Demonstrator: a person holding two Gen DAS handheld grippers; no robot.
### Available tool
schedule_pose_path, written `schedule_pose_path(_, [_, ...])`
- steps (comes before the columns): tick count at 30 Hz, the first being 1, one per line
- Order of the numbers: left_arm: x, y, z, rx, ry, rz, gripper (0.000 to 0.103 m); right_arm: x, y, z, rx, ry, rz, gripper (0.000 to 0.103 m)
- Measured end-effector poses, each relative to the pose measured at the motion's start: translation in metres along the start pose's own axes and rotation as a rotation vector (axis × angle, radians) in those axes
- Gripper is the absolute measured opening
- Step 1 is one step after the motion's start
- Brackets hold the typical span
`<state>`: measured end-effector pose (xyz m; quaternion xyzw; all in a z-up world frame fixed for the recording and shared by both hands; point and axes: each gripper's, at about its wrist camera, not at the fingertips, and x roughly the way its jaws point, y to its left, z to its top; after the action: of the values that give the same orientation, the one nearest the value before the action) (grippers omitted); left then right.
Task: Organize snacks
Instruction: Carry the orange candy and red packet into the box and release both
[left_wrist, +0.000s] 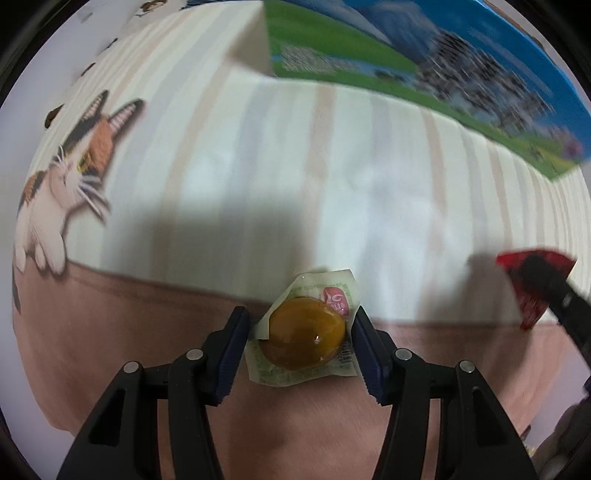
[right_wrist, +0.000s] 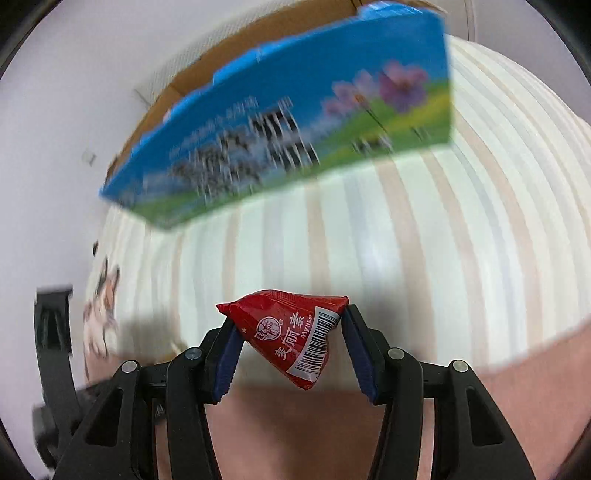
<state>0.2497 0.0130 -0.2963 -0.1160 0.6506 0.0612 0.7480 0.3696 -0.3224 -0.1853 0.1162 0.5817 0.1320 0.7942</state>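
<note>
My left gripper (left_wrist: 301, 334) is shut on an orange jelly cup (left_wrist: 306, 338) in a clear printed wrapper and holds it above the striped cloth. My right gripper (right_wrist: 288, 341) is shut on a red triangular snack packet (right_wrist: 291, 328) with white characters and a barcode. That packet and a right finger also show at the right edge of the left wrist view (left_wrist: 532, 280). A blue and green printed cardboard box (left_wrist: 424, 70) stands at the far side of the cloth; in the right wrist view (right_wrist: 280, 122) its open brown inside shows along the top.
The surface is a cloth with pale stripes (left_wrist: 295, 166), a pink border (left_wrist: 147, 332) and a printed cat (left_wrist: 70, 177) at the left. A white wall (right_wrist: 55, 129) lies behind the box. The left gripper's black body (right_wrist: 55, 332) shows at the left edge.
</note>
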Motion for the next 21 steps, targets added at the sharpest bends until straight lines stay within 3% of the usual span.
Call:
schedule_pose_path(4, [0.006,-0.016,-0.012,0.051,0.009,-0.001,0.053,0.001,-0.014,-0.036,0.016,0.055,-0.029,0.056])
schedule_pose_path(8, [0.015,-0.022,-0.015,0.075,-0.001,0.026,0.056,0.010,-0.020,-0.050,0.042,0.067,-0.032,0.057])
schedule_pose_path(16, [0.030,-0.021,-0.020,0.081,-0.003,0.029,0.058,0.018,-0.010,-0.040,0.042,0.083,-0.048,0.067])
schedule_pose_path(19, [0.032,-0.020,-0.023,0.084,-0.001,0.023,0.065,0.022,-0.005,-0.036,0.041,0.085,-0.055,0.068])
schedule_pose_path(21, [0.036,-0.022,-0.030,0.079,0.009,0.013,0.077,0.023,-0.004,-0.034,0.037,0.085,-0.058,0.068])
